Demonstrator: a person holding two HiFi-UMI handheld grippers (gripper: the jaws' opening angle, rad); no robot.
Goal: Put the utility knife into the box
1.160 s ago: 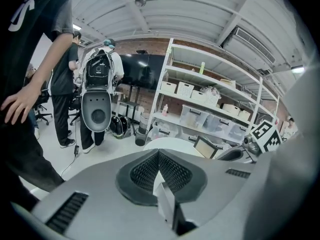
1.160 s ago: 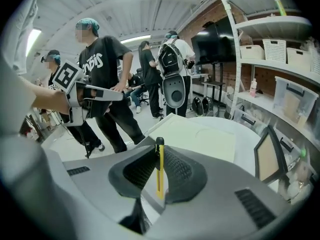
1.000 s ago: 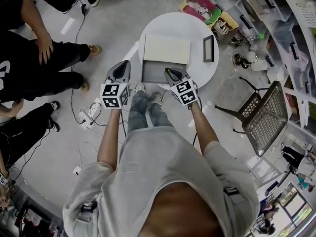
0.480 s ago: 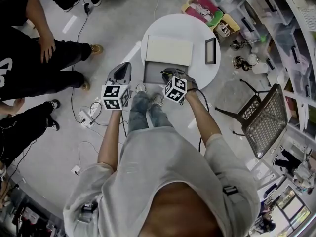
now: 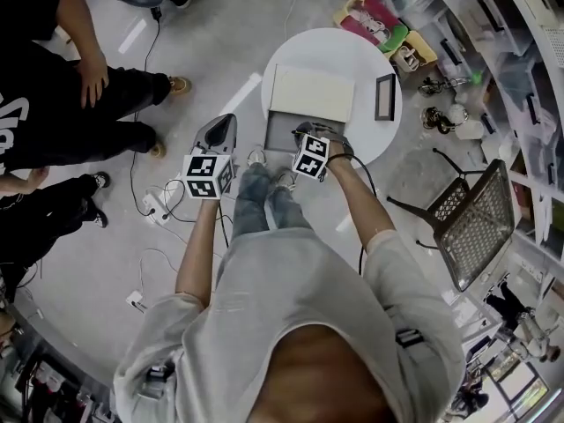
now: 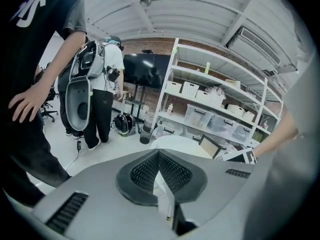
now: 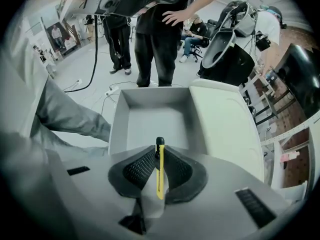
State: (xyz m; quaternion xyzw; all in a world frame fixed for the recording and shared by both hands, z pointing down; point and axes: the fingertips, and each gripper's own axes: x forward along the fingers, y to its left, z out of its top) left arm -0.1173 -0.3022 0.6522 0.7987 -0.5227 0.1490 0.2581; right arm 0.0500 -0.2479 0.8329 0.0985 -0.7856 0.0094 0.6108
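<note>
Steadiness counts: the right tongs [image 7: 159, 156], gripping the yellow utility knife [image 7: 159, 170] at lower centre of the right gripper view, should probably sink inside the walls of the open box [image 7: 118, 124] just beyond before letting go. The knife's long axis runs up the frame, black end toward the box. At the head view's left, the left tongs [image 5: 226, 122], closed on nothing, hang off the worktop [image 5: 300, 53].

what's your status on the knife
Right gripper shut on the knife, pointing down into the open box. Left gripper shut, empty. Box bare, nothing in the way.
</note>
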